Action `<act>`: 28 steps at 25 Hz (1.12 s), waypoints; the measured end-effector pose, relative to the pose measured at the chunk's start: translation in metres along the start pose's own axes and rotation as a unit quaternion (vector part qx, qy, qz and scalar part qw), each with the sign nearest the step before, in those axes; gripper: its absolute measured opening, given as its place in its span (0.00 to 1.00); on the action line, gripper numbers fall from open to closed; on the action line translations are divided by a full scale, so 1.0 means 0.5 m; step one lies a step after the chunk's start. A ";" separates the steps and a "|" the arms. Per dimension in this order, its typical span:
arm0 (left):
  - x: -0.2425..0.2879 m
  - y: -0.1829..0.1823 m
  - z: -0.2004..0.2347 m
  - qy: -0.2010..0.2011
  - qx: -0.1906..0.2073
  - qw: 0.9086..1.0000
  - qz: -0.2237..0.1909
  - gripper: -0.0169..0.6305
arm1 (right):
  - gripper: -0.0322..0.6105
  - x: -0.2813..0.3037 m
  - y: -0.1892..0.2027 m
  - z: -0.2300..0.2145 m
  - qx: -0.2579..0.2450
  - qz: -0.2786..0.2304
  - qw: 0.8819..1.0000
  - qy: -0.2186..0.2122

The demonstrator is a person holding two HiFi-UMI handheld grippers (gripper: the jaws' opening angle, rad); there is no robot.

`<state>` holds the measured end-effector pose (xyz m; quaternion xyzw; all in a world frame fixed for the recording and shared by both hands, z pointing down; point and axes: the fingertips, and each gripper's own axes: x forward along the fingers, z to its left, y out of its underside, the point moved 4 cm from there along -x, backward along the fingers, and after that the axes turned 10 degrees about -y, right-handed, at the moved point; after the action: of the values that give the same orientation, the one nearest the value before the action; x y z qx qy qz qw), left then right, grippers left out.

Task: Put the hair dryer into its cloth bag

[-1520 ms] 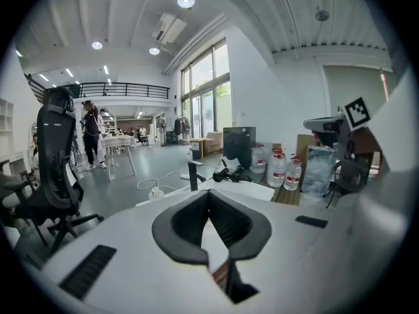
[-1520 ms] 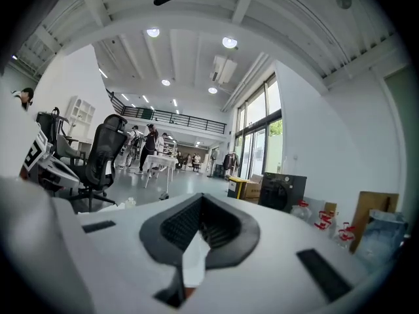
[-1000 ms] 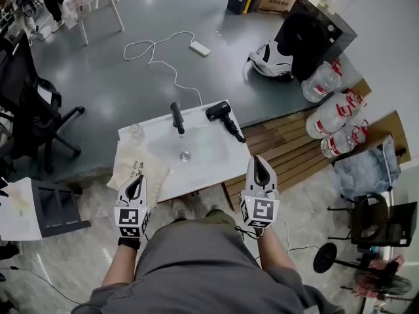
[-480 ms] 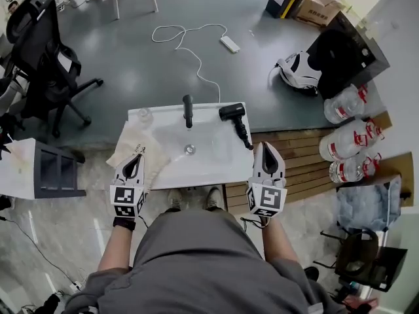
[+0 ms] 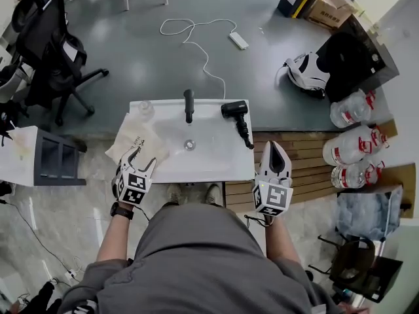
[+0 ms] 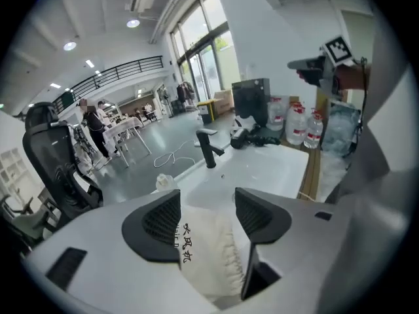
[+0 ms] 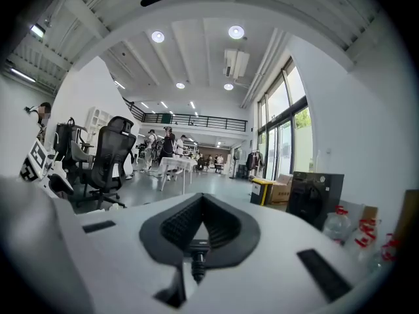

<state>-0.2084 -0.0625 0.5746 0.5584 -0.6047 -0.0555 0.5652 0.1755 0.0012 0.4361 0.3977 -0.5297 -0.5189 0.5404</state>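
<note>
Head view shows the left gripper [image 5: 145,157] lower than a second ago, its jaws just swung apart around the cloth bag [image 5: 134,138] at the left edge of the sink surface [image 5: 216,165]. The cloth is not yet pinched, so the bag grab looks about to start. The right gripper [image 5: 274,145] has its jaws together and empty, and the hair dryer [image 5: 236,115] lies at the surface's upper right, long axis running upper left to lower right, nozzle seemingly toward the faucet [image 5: 189,105].

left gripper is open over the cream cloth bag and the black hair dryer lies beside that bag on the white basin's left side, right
No: the black hair dryer lies at the white basin's right rear corner, far from the cream cloth bag, per the head view. The left gripper has just been opening its fingers, the bag between them.
</note>
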 end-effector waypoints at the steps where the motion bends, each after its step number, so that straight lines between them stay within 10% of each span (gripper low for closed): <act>1: 0.008 0.008 -0.009 0.002 0.017 1.000 0.011 0.44 | 0.05 -0.002 0.002 -0.007 0.000 0.001 1.000 0.002; 28: 0.195 0.271 -0.106 0.076 0.168 0.958 0.218 0.38 | 0.05 0.026 0.017 -0.074 -0.007 0.025 0.999 0.028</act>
<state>-0.2264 -0.0542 0.7485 0.5025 -0.6675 0.2145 0.5059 0.2116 -0.0147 0.4417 0.3946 -0.5205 -0.4974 0.5710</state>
